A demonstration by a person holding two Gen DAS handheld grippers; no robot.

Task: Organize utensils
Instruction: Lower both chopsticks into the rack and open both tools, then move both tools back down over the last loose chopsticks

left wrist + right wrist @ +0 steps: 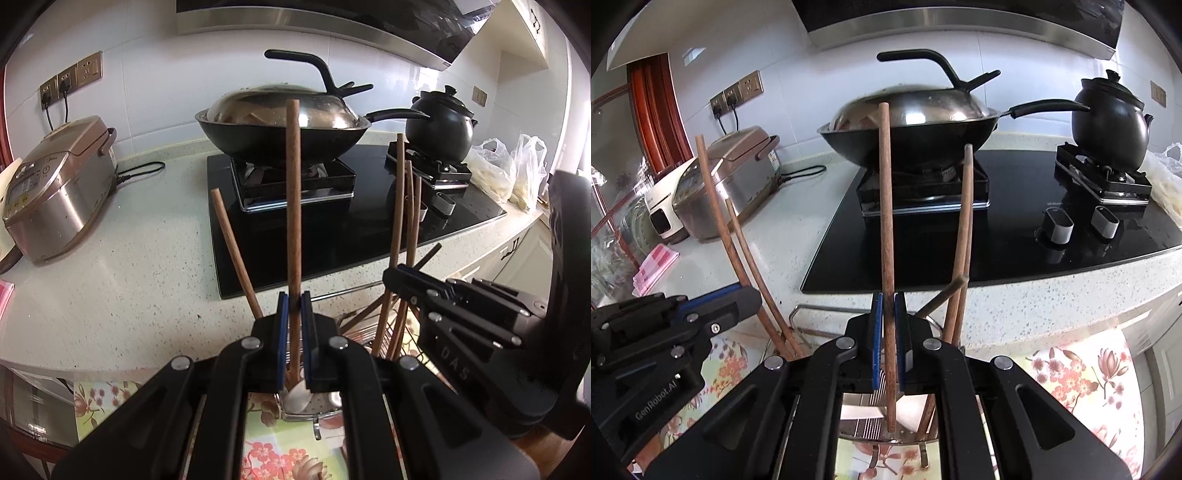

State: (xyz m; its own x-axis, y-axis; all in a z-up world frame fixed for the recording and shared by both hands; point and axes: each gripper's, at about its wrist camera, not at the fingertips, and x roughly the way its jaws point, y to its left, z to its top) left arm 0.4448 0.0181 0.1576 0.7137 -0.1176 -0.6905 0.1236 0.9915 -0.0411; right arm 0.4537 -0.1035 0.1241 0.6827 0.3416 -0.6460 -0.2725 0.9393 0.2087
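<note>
Standing chopsticks in the holder

We keep both grippers, left gripper (pixel 294 306) and right gripper (pixel 888 308), each clamped on one long brown wooden chopstick (pixel 293 192) (pixel 886 206), vertical, lowering tips squarely into the steel wire utensil holder (pixel 871 424).

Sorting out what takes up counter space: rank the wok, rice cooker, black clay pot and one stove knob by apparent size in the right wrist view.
1. wok, widest by far.
2. rice cooker and black clay pot: look alike, and fisheye distortion near the edges makes ranking unsure.
3. stove knob, clearly smallest.
</note>
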